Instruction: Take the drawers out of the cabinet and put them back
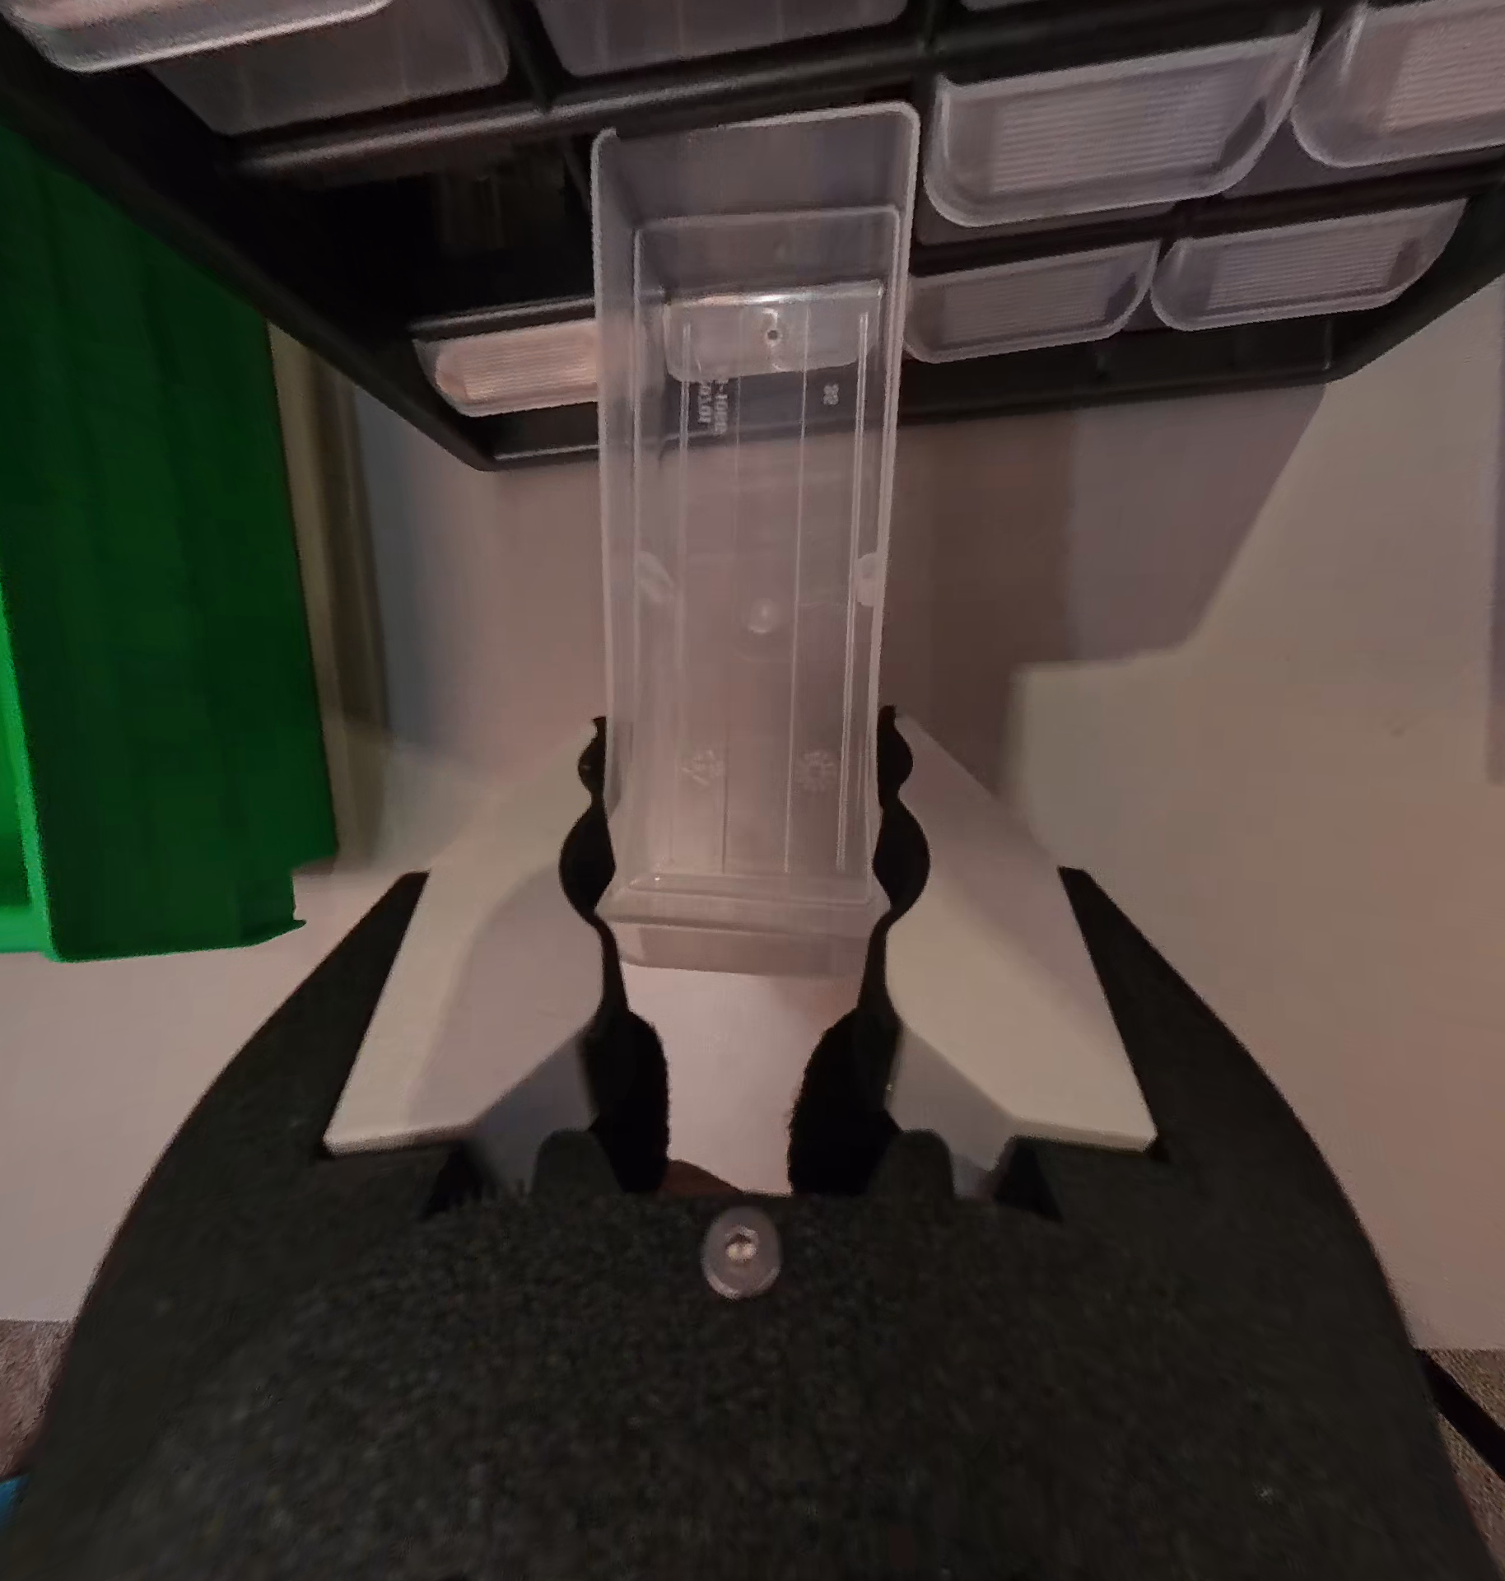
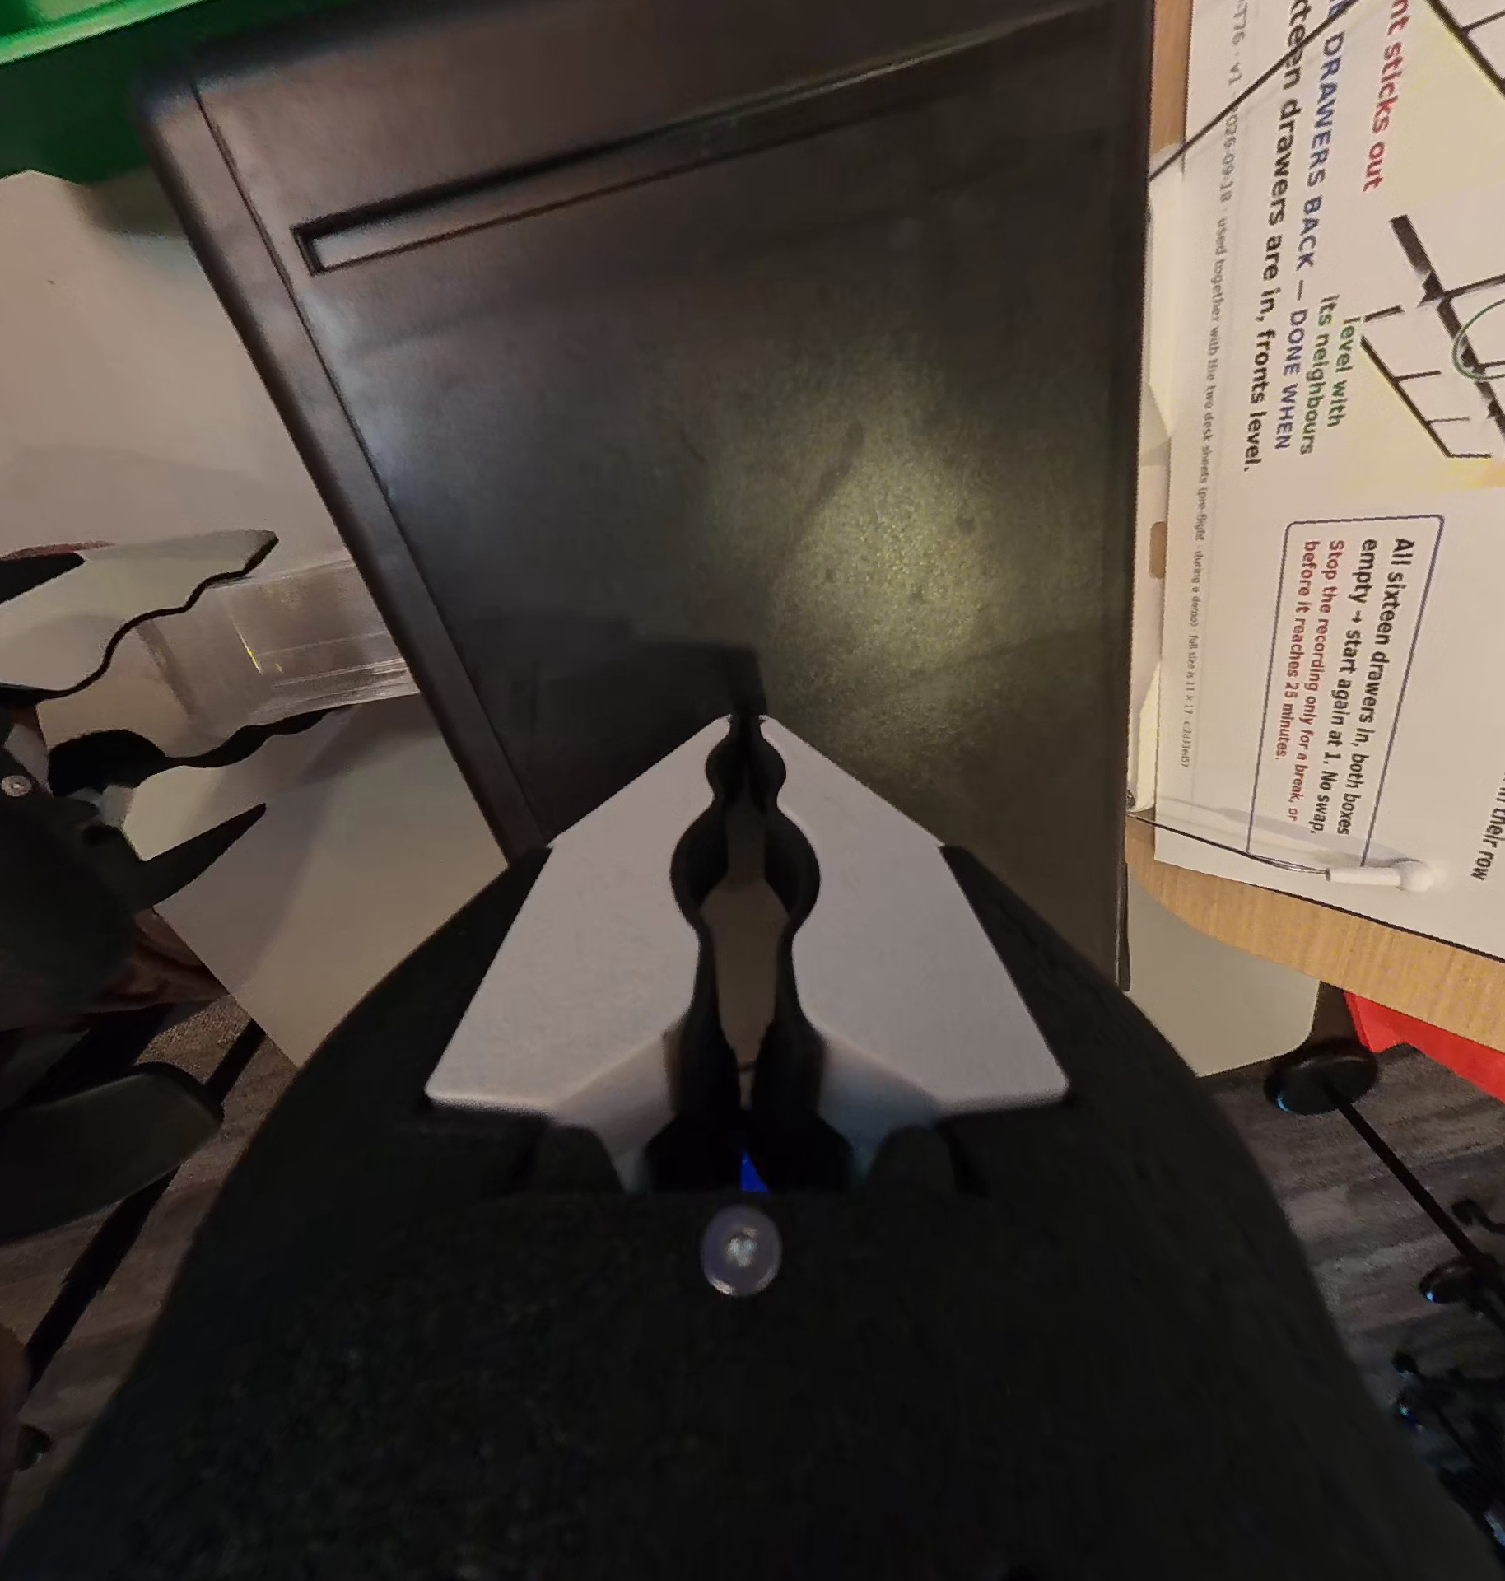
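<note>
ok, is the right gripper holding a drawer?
No. The right gripper is shut on nothing, its tips against the black cabinet side; the clear drawer sits in the left gripper.

Printed instruction sheet (image 2: 1331, 479), embossed marks on clear drawer (image 1: 753, 530)

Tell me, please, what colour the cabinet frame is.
Black; the cabinet frame shows best in the left wrist view.
</note>
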`<move>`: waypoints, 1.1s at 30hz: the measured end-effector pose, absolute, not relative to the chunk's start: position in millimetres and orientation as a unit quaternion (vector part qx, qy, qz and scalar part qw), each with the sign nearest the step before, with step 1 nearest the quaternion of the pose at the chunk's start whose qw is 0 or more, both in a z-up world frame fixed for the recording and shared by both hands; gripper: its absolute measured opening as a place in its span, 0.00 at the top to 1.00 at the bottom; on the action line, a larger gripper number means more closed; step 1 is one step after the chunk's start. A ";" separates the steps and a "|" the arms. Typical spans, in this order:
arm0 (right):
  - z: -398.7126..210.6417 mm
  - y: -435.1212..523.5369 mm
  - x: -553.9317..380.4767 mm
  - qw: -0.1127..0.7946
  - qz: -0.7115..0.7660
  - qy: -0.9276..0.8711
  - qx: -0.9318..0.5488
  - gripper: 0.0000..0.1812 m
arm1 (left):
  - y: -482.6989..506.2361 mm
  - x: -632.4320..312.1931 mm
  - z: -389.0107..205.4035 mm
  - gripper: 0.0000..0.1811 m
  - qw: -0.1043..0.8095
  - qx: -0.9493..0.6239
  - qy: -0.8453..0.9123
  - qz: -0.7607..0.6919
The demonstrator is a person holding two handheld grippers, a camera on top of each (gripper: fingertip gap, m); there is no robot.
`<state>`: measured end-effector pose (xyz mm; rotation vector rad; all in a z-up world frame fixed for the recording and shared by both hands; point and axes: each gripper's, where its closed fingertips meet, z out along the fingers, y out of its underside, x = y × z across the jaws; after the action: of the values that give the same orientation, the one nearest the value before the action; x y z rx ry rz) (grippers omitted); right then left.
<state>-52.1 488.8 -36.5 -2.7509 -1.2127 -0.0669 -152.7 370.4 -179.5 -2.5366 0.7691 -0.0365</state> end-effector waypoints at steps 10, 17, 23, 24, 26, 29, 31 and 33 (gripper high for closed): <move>-36.4 488.9 -52.0 0.076 -0.020 -0.400 -0.913 1.00 | 369.9 -156.5 -173.5 0.67 0.197 -0.934 0.298 -0.008; -36.5 488.7 -51.9 0.085 -0.008 -0.395 -0.915 1.00 | 374.6 -155.9 -167.6 0.67 0.222 -0.931 0.290 -0.002; -36.4 488.7 -51.8 0.082 -0.018 -0.396 -0.915 1.00 | 383.2 -144.3 -171.9 0.67 0.265 -0.928 0.262 -0.015; -36.4 488.7 -51.7 0.081 -0.018 -0.396 -0.914 1.00 | 386.9 -142.4 -172.7 0.67 0.274 -0.927 0.257 -0.019; -36.5 488.7 -51.7 0.080 -0.019 -0.395 -0.915 1.00 | 397.3 -136.3 -174.8 0.66 0.289 -0.924 0.248 -0.028; -36.5 488.6 -51.7 0.077 -0.025 -0.396 -0.915 1.00 | 416.5 -123.5 -175.1 0.66 0.307 -0.921 0.235 -0.047; -36.5 488.7 -51.7 0.074 -0.028 -0.399 -0.914 1.00 | 425.0 -115.6 -173.1 0.65 0.321 -0.915 0.234 -0.065; -36.5 488.5 -51.6 0.068 -0.030 -0.400 -0.913 1.00 | 427.9 -114.5 -165.5 0.61 0.348 -0.905 0.225 -0.092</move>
<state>-51.6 488.5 -36.5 -2.7520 -1.2060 -0.0913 -114.5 427.9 -165.5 -2.3466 0.5836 -0.2380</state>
